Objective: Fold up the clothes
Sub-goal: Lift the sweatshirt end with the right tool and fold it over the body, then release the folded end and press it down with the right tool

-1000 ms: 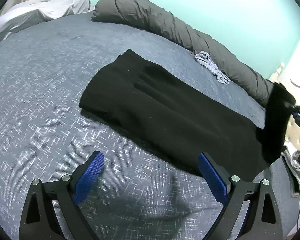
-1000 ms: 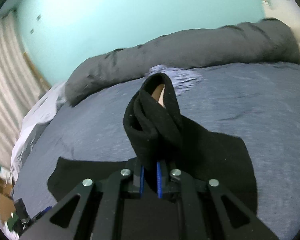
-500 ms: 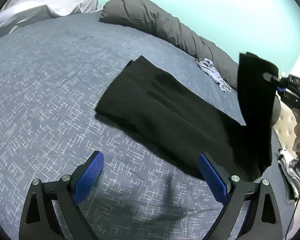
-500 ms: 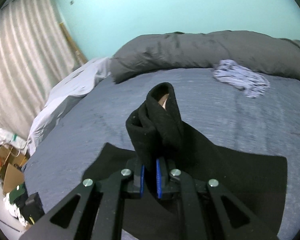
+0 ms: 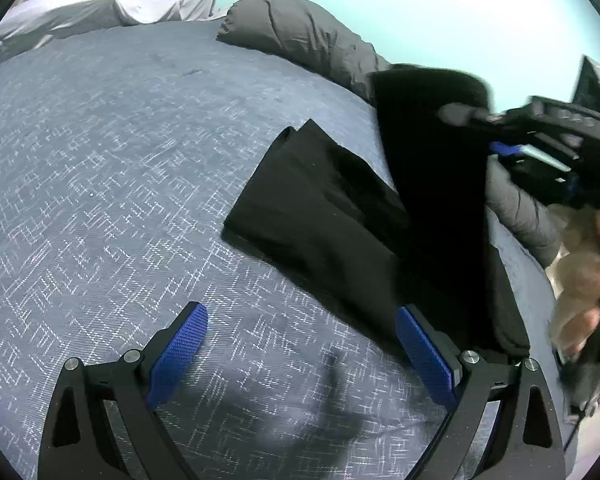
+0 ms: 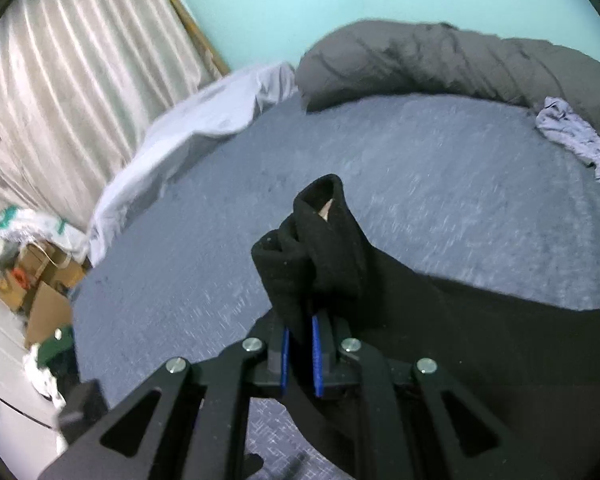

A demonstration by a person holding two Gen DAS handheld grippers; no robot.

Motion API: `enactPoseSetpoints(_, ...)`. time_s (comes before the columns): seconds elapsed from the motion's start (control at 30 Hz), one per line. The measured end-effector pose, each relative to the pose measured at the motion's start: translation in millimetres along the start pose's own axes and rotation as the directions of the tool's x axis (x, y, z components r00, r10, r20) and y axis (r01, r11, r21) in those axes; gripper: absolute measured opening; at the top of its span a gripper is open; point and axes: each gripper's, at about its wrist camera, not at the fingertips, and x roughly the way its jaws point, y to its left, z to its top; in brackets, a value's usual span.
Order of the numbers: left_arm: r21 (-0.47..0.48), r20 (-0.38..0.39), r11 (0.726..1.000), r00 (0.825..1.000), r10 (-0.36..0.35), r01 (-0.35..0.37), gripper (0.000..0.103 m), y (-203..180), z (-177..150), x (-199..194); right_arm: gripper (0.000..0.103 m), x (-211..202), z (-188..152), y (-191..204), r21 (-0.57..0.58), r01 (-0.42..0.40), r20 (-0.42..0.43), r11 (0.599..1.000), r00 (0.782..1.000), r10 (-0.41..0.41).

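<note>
Right gripper has carried its pinched end of the black garment up and over toward the far end; rest lies flat on the blue bedspread. Left gripper spread wide, empty, hovering near the garment's edge

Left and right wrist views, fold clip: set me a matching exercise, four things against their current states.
Things:
1. left gripper
2. right gripper
3. black garment
4. grey duvet

States:
A. rolled up along the far edge of the bed
B. open, holding nothing
C. one end lifted, the rest flat on the bed
D. shut on cloth

Pairs: 1-B, 2-D, 3-C, 4-A
</note>
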Motion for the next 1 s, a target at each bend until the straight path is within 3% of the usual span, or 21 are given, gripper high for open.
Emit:
enactPoseSetpoints(0.2,-0.007,-0.001,1.0,1.0,-0.003,0.003,0.097,1.7,1.0,-0.4,0.016,35.3,-14.0,-0.4,0.014,0.003,-0.105,1.0,0.994,-0.002)
enactPoseSetpoints(0.3,-0.008,-0.004,1.0,1.0,-0.006,0.006,0.097,1.1,1.2,0.1,0.039,18.3,-14.1,2.3,-0.026,-0.002,-0.05,1.0,0.999,0.001)
enactPoseSetpoints(0.43,-0.011,0.003,1.0,1.0,-0.006,0.006,0.097,2.0,1.9,-1.6,0.049,-22.6,-7.4,-17.0,-0.005,-0.001,0.032,1.0,0.999,0.001)
enactPoseSetpoints(0.5,-0.017,0.003,1.0,1.0,-0.007,0.007,0.097,2.8,2.2,-1.7,0.051,-46.8,-7.2,-40.6,0.043,0.013,0.064,0.999,0.998,-0.016)
enactPoseSetpoints(0.67,-0.02,0.004,1.0,1.0,-0.012,0.012,0.097,2.1,1.3,-1.0,0.055,-101.5,-25.3,-119.4,0.154,0.17,0.094,0.973,0.978,-0.185)
enactPoseSetpoints(0.83,-0.007,0.0,1.0,1.0,-0.012,0.012,0.097,-2.4,0.0,1.8,0.055,-141.1,-53.6,-193.6,0.269,0.313,0.063,0.911,0.938,-0.341)
enactPoseSetpoints(0.97,0.003,-0.006,1.0,1.0,-0.007,0.007,0.097,-5.9,-0.9,6.4,0.056,-156.9,-81.2,-238.6,0.363,0.38,0.005,0.851,0.912,-0.409)
enactPoseSetpoints(1.0,0.006,-0.007,1.0,1.0,-0.006,0.006,0.097,-6.9,-1.1,7.5,0.06,-157.7,-85.9,-244.5,0.378,0.366,0.0,0.85,0.919,-0.395)
